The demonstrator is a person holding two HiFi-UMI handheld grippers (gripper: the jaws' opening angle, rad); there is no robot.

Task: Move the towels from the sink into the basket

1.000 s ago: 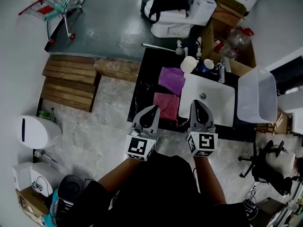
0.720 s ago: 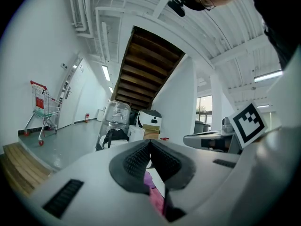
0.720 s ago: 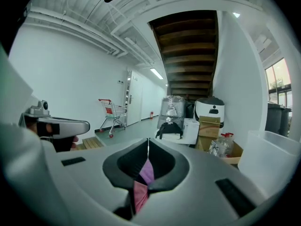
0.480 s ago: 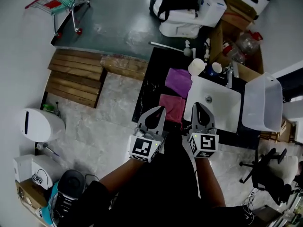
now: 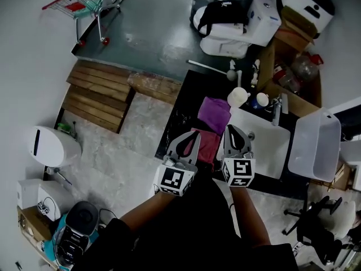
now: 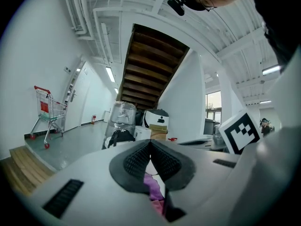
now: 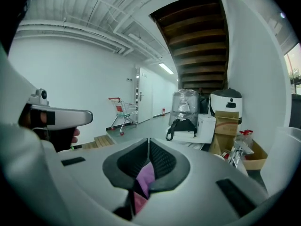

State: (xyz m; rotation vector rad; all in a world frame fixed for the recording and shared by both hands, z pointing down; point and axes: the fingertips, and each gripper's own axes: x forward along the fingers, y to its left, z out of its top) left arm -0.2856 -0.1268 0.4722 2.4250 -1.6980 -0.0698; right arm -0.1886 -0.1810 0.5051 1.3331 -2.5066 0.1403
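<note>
- You were on the approach; I judged that no towel had been picked up yet.
- Your left gripper [image 5: 188,140] had its jaws closed tip to tip with nothing between them. Towel colour showed only below them.
- Your right gripper [image 5: 234,134] was the same: jaws pressed together and empty.
- The towels were not in the sink [image 5: 269,148]. They lay on the black counter [image 5: 179,114] just beside its 9 o'clock rim.
- The pink towel [image 5: 206,144] sat between your two grippers, near the counter's front edge. The purple towel [image 5: 215,112] touched it at its 12 o'clock side.
- The next move probably called for parting one pair of jaws wide, dropping onto the pink towel as the nearer one, and pinching a fold.
- The basket [image 5: 316,145] stood at 3 o'clock of the sink, against its rim, so the carry would run across the basin.
- The faucet [image 5: 276,109] and the white cup [image 5: 238,96] crowded the sink's 12 o'clock edge. The front half of the basin looked like the freer lane.
- The counter's front edge lay right under your grippers. A loosely held towel could have slid off there to the floor at 6 o'clock.
</note>
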